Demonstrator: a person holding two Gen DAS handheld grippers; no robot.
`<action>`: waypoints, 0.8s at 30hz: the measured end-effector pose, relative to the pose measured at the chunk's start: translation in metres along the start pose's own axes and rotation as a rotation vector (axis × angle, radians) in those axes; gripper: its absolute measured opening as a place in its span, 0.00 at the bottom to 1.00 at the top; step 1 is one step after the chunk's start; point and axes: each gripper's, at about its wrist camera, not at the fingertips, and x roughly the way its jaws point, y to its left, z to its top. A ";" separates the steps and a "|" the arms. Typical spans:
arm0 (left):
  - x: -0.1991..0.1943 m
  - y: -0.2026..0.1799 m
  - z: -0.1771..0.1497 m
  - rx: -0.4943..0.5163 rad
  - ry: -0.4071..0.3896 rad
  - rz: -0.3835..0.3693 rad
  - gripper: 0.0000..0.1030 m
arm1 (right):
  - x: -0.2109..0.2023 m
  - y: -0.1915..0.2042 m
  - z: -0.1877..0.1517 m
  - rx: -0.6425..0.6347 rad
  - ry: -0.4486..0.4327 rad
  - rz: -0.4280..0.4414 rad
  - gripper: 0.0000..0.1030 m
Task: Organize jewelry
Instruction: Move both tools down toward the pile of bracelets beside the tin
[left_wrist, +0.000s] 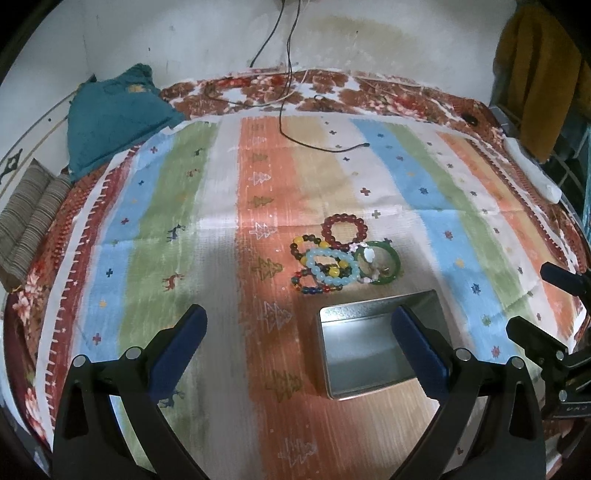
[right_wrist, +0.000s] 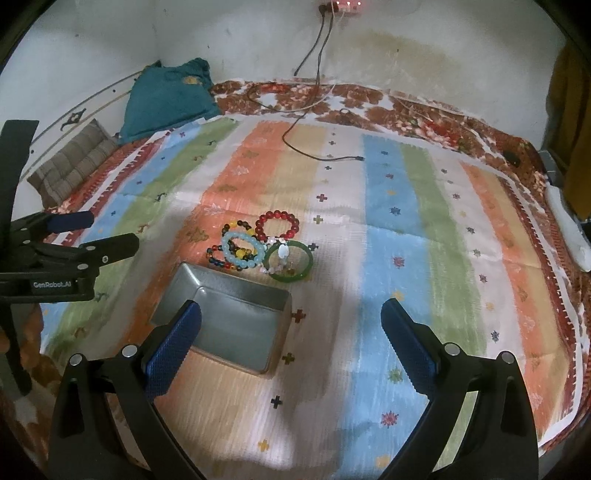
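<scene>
Both wrist cameras look down and forward over the striped cloth (left_wrist: 221, 206) toward the far wall, seemingly from moderate height. Each view shares the bracelet pile (left_wrist: 332, 258) and open tin (right_wrist: 229, 325) mid-cloth.

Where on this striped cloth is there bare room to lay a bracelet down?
The metal tin is empty inside. The blue and green stripes right of the green bangle are bare, as is the cloth between the pile and the black cable. It is crowded where the red bead bracelet and pale blue bracelet overlap.
</scene>
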 end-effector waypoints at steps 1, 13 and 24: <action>0.002 0.000 0.001 -0.002 0.004 0.002 0.95 | 0.002 -0.001 0.002 0.001 0.004 0.005 0.96; 0.033 0.005 0.019 -0.013 0.067 0.027 0.95 | 0.036 -0.004 0.020 0.007 0.061 0.014 0.96; 0.069 0.009 0.036 -0.025 0.132 0.012 0.91 | 0.071 -0.006 0.035 0.017 0.112 0.045 0.96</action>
